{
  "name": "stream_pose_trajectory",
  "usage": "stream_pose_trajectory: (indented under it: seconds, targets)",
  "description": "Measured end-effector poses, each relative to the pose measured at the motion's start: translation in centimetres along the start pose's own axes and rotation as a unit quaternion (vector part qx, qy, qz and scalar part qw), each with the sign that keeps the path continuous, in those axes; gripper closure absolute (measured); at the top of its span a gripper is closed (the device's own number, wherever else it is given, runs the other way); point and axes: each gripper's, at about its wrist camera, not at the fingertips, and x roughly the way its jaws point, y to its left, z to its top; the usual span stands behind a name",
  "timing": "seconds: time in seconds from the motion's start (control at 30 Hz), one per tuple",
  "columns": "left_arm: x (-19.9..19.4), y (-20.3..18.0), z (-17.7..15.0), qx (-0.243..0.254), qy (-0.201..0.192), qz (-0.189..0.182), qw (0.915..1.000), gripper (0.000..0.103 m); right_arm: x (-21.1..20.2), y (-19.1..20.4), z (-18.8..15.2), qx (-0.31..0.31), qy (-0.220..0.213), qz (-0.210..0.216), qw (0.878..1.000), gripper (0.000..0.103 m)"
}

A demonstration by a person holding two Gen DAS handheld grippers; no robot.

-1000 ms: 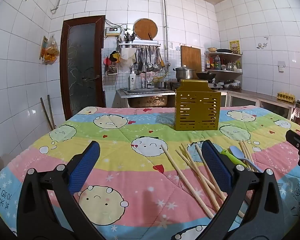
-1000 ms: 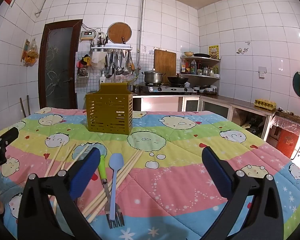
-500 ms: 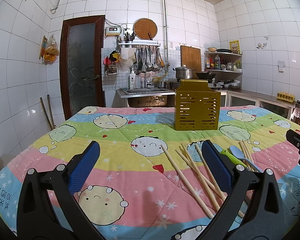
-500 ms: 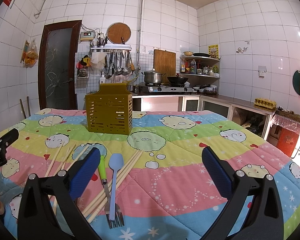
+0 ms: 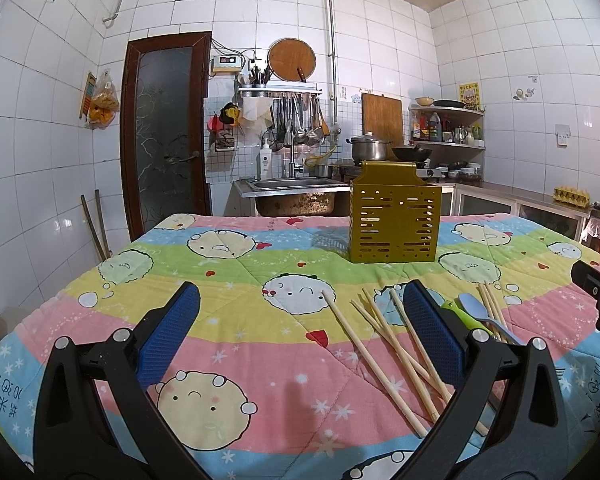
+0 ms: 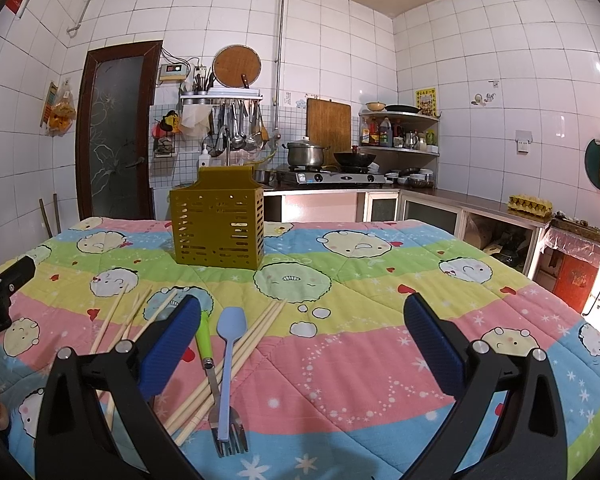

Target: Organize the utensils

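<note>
A mustard-yellow slotted utensil holder stands upright on the cartoon-print cloth. Several wooden chopsticks lie loose in front of it. Beside them lie a green-handled fork and a blue fork, tines toward me; in the left wrist view the blue handle and green handle show. My left gripper is open above the cloth, left of the chopsticks. My right gripper is open, with the forks at its left finger.
The table's cloth spreads wide to the right of the utensils. Behind the table are a sink, a stove with a pot, hanging ladles and a dark door. A hand shows at the right wrist view's left edge.
</note>
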Motion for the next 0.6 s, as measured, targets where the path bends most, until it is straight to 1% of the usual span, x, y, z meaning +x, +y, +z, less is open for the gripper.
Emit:
stream_pose_trajectory:
  seconds: [0.6]
  targets:
    - [-0.18,0.2,-0.11,-0.001,-0.001,0.0,1.0,0.005,0.1,-0.35,-0.1,0.007,0.002,0.0,1.0,0.004]
